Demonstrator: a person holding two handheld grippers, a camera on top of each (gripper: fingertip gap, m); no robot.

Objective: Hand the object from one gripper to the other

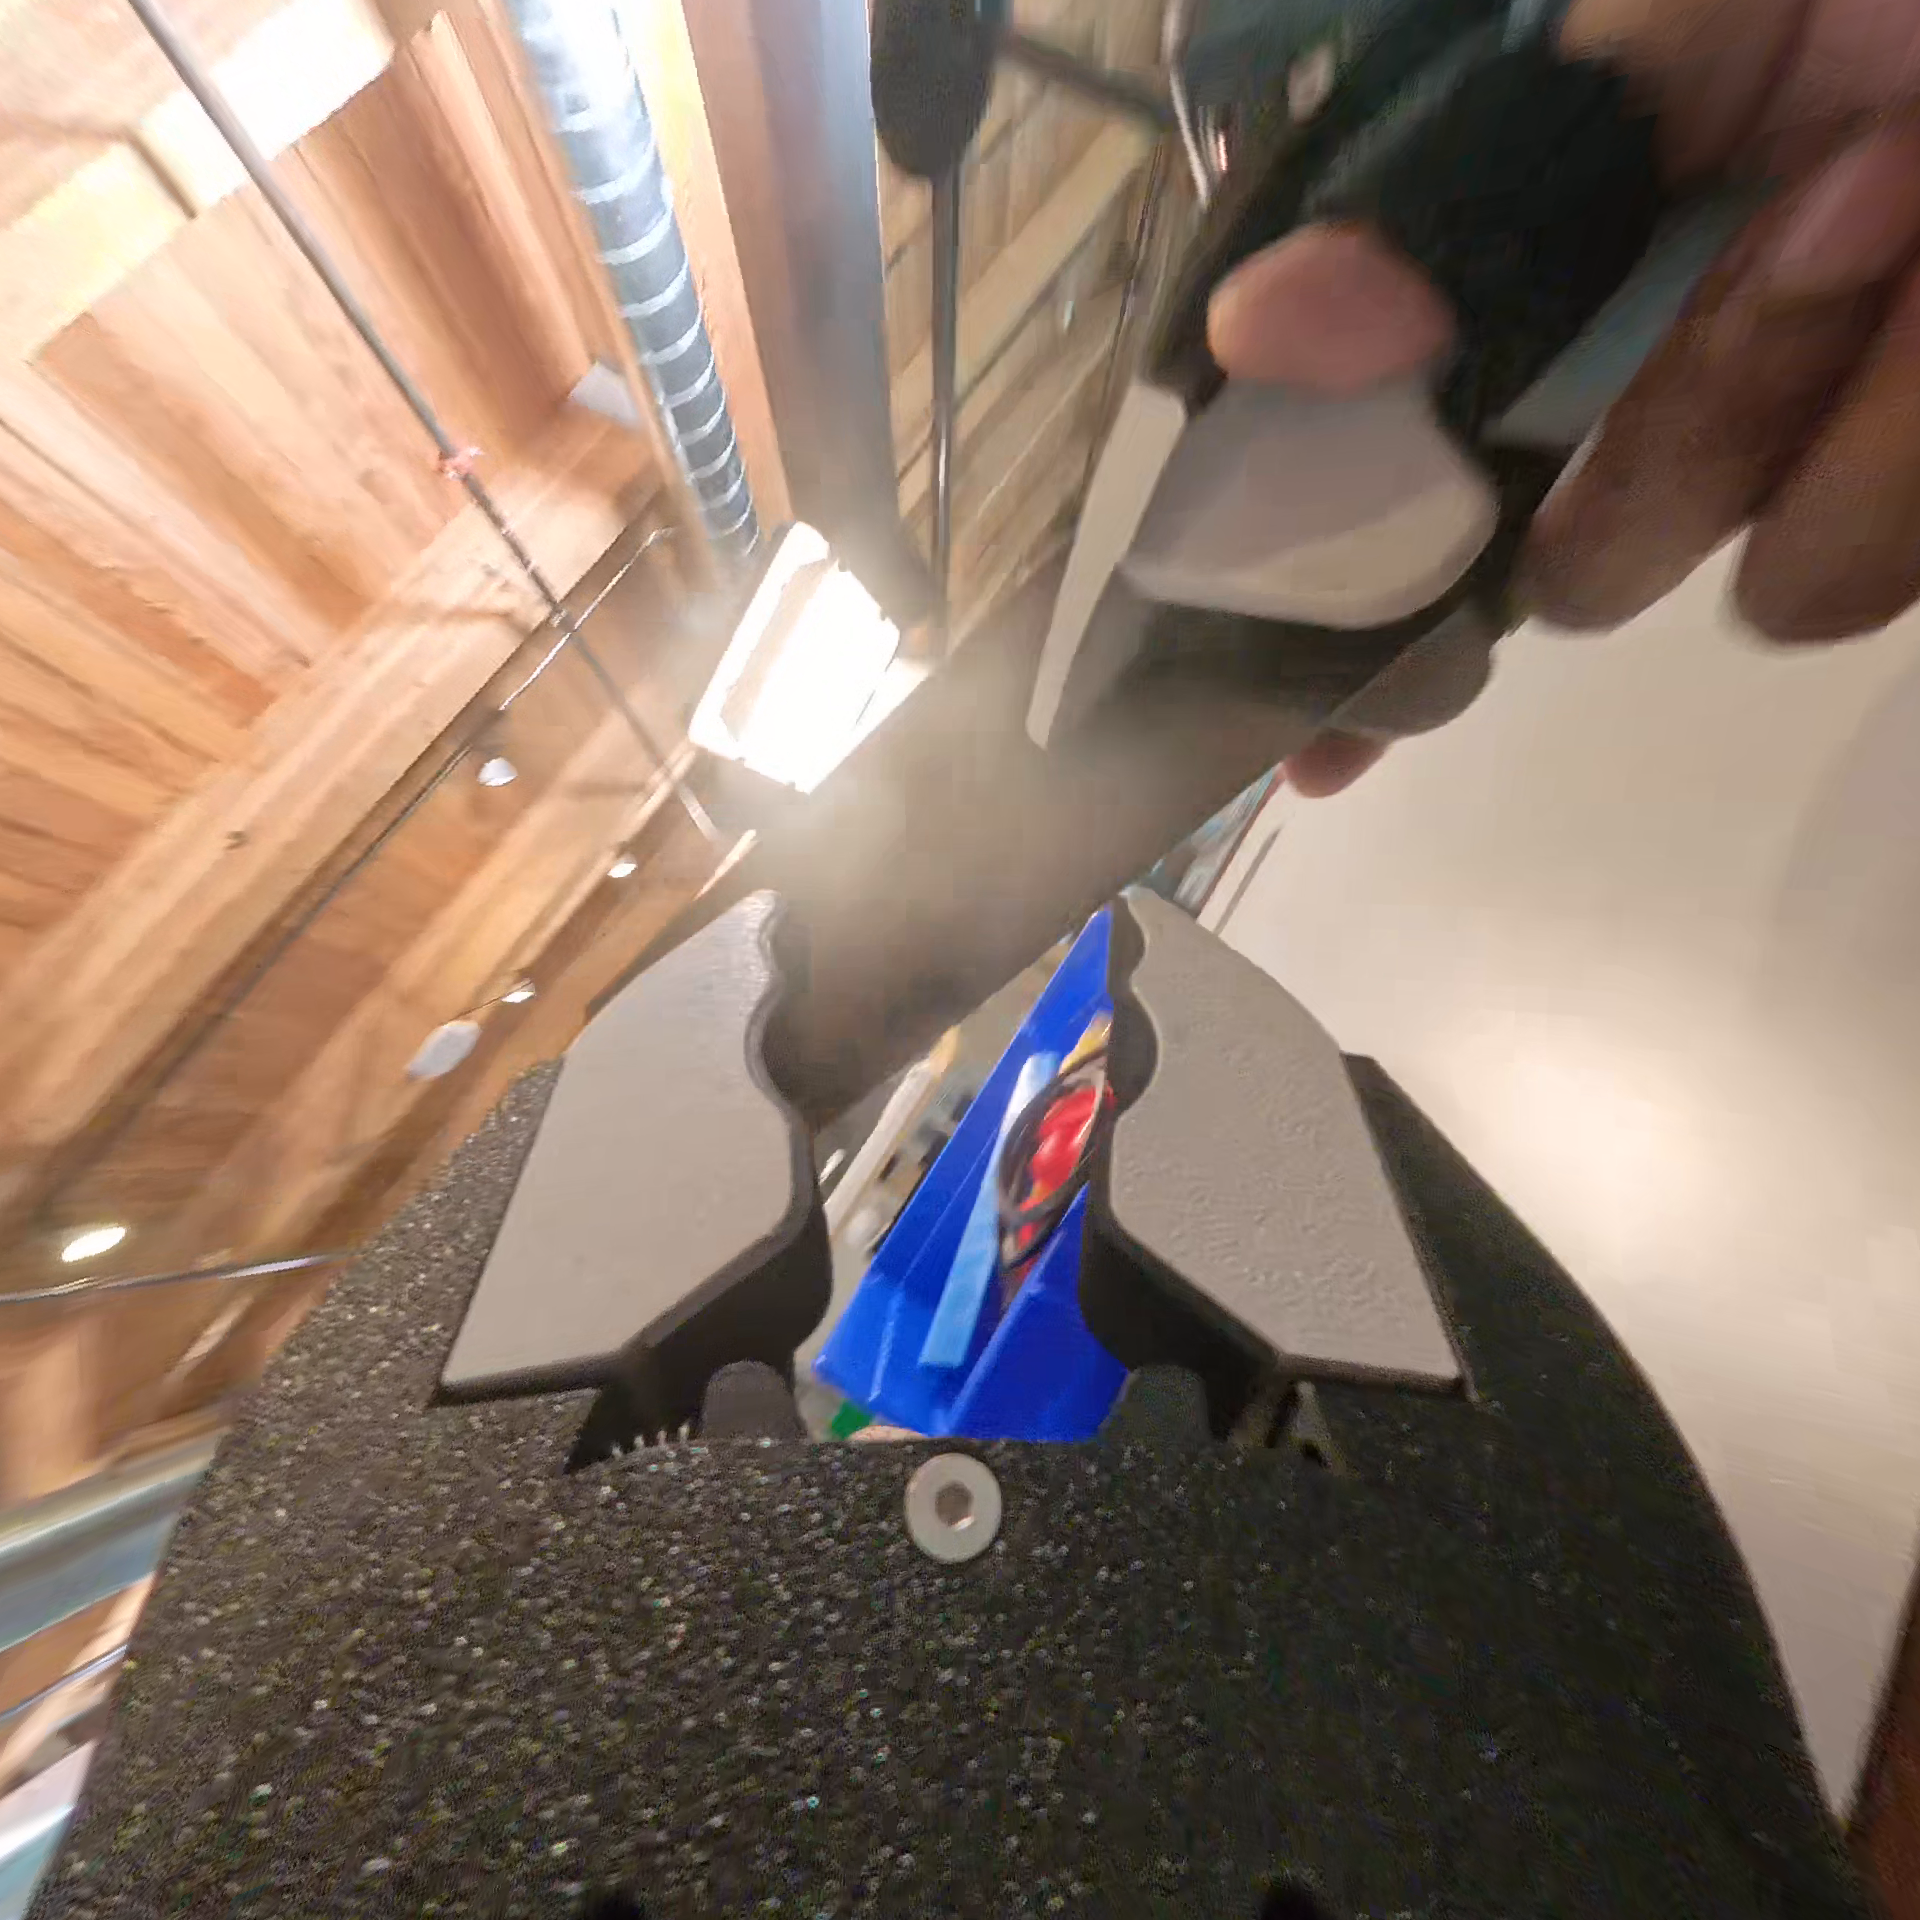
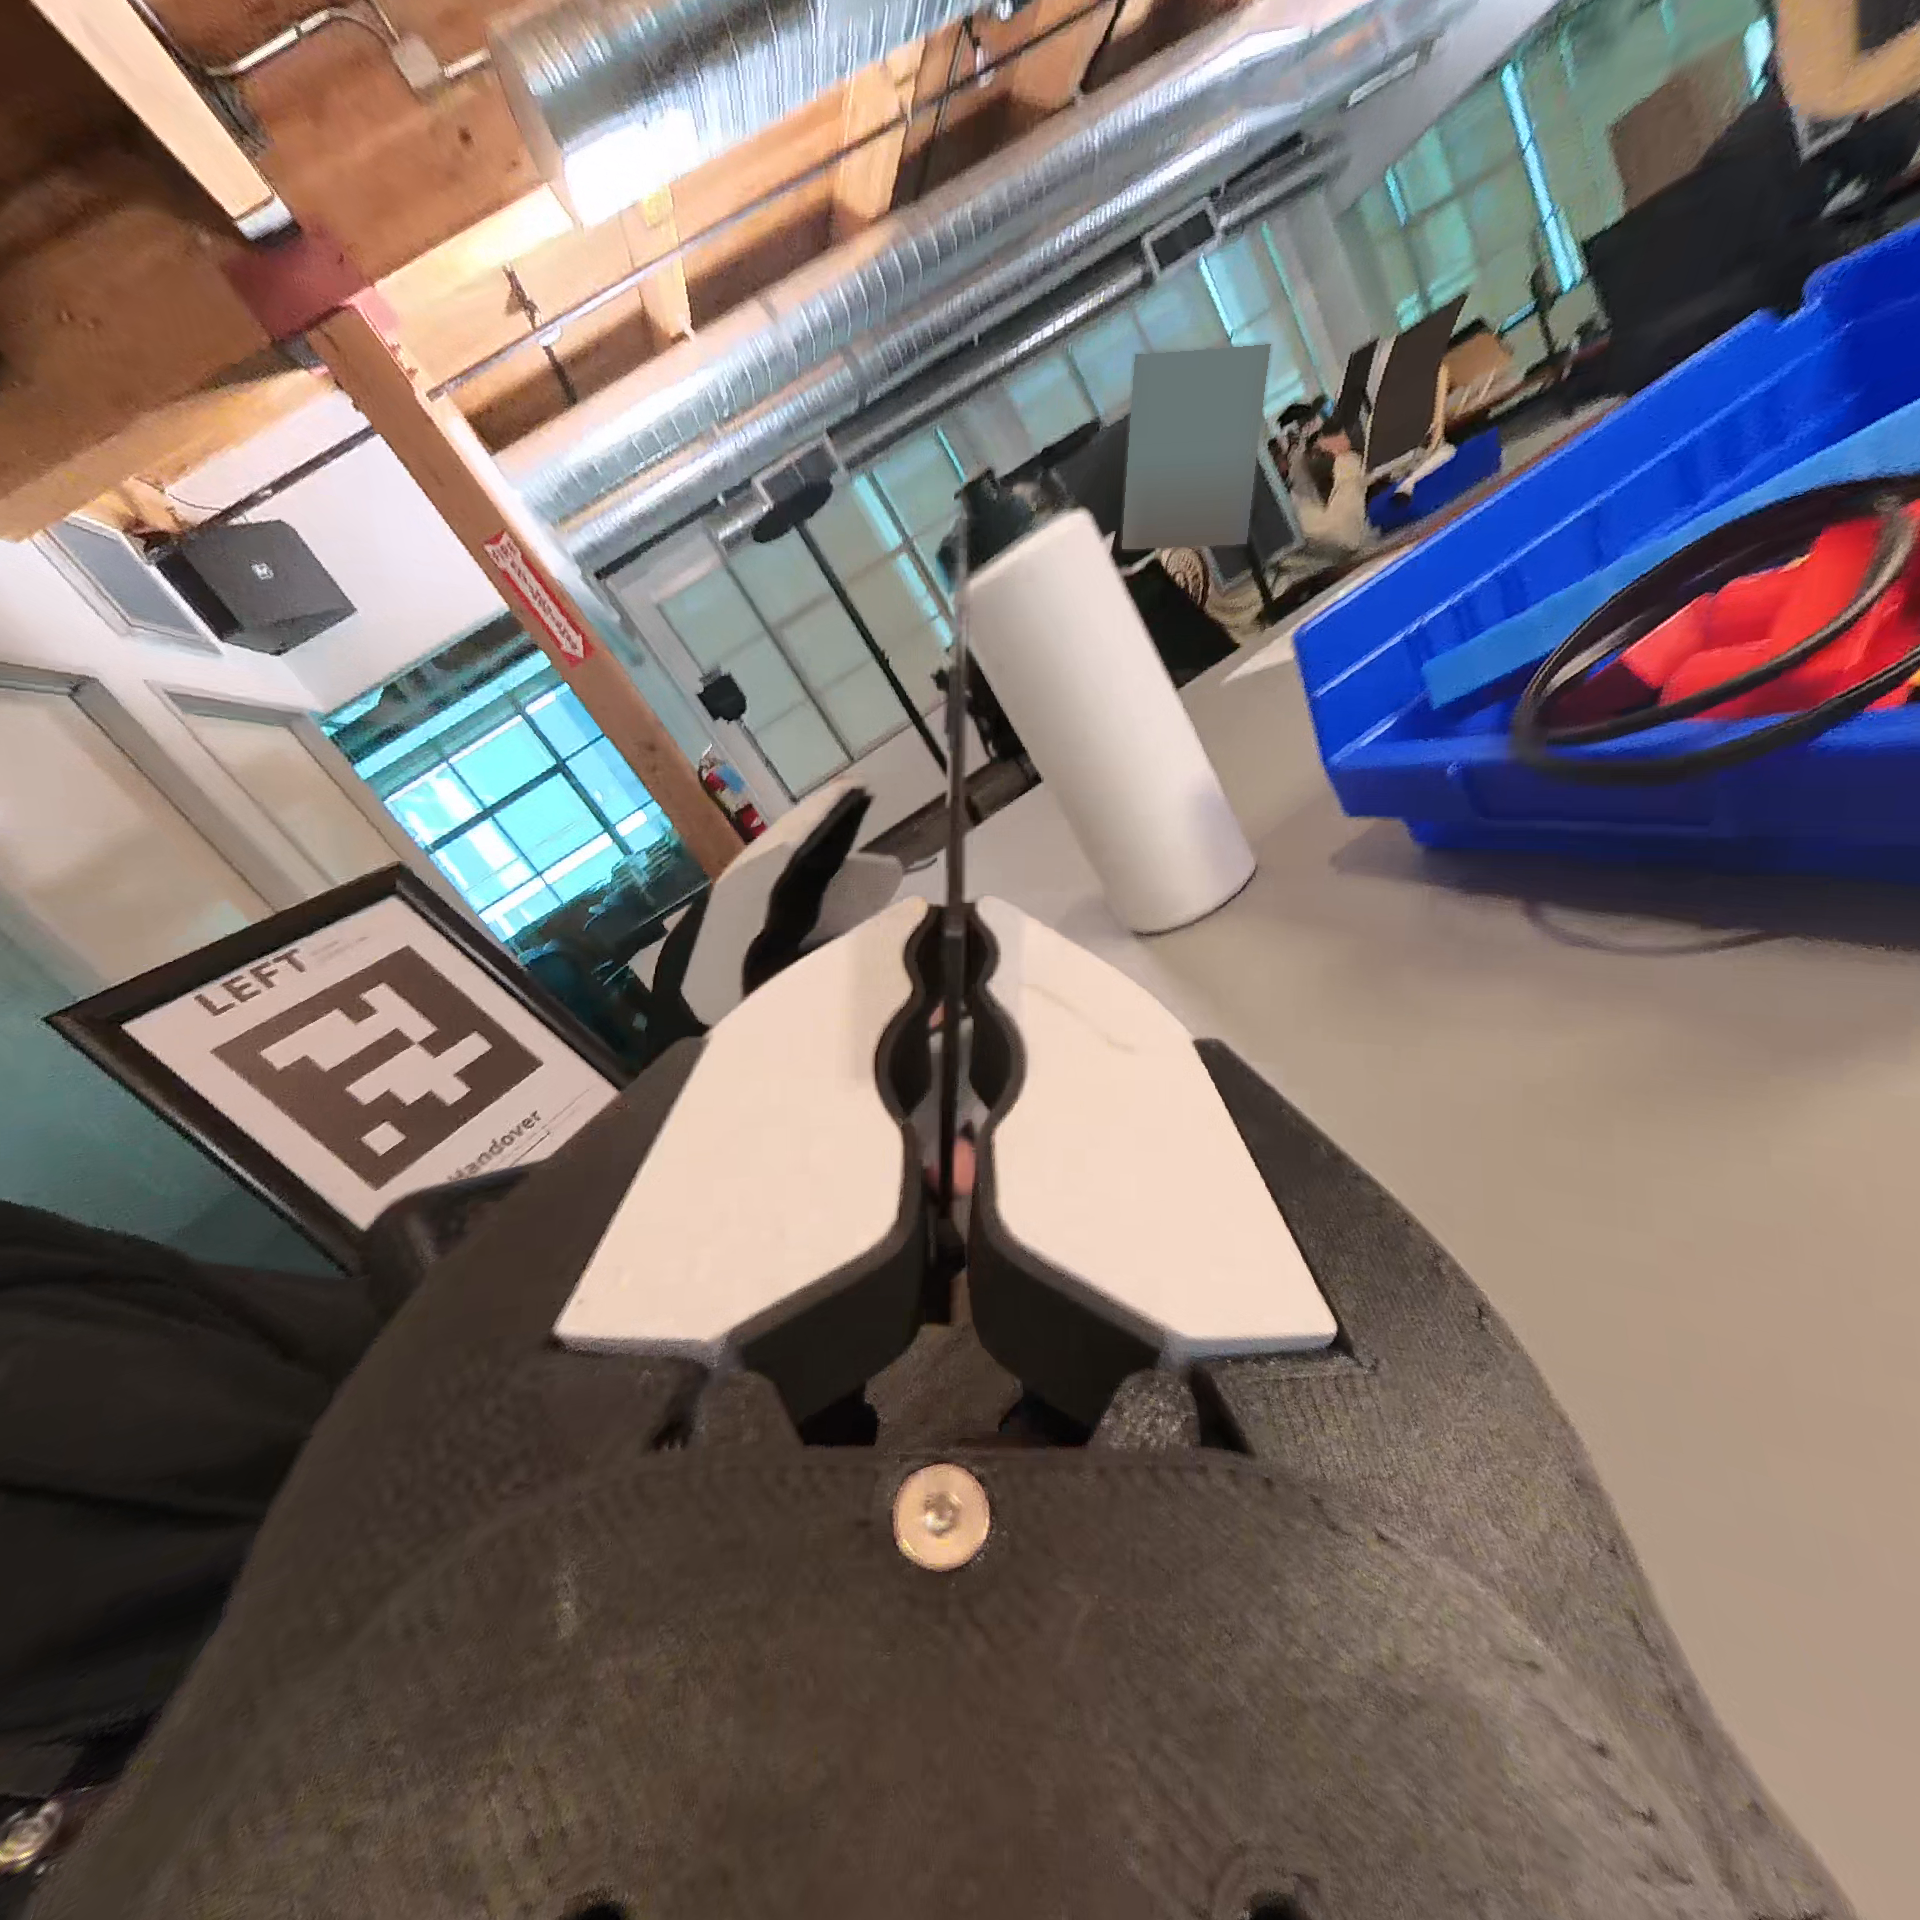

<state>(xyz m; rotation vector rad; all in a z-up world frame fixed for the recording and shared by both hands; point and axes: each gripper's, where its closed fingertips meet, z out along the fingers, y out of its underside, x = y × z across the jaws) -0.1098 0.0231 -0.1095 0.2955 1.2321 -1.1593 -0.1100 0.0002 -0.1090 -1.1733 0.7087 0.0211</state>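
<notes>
The object is a thin, flat, dark panel. In the right wrist view it shows edge-on (image 2: 961,727), standing up out of my right gripper (image 2: 951,920), which is shut on its lower end. In the left wrist view its broad face (image 1: 914,935) slants down from the right gripper (image 1: 1174,623), held by a gloved hand at the top right, into the gap of my left gripper (image 1: 951,914). The left gripper is open, with the panel's free end between its fingers, close against the left one. The left gripper also shows in the right wrist view (image 2: 831,842), just beyond the right gripper's tips.
A blue bin (image 2: 1507,790) holding red parts and a black cable loop sits on the grey table (image 2: 1455,1143) at the right; it also shows between my left fingers (image 1: 935,1351). A white cylinder (image 2: 1101,727) stands ahead. A framed marker sign (image 2: 343,1049) stands at the left.
</notes>
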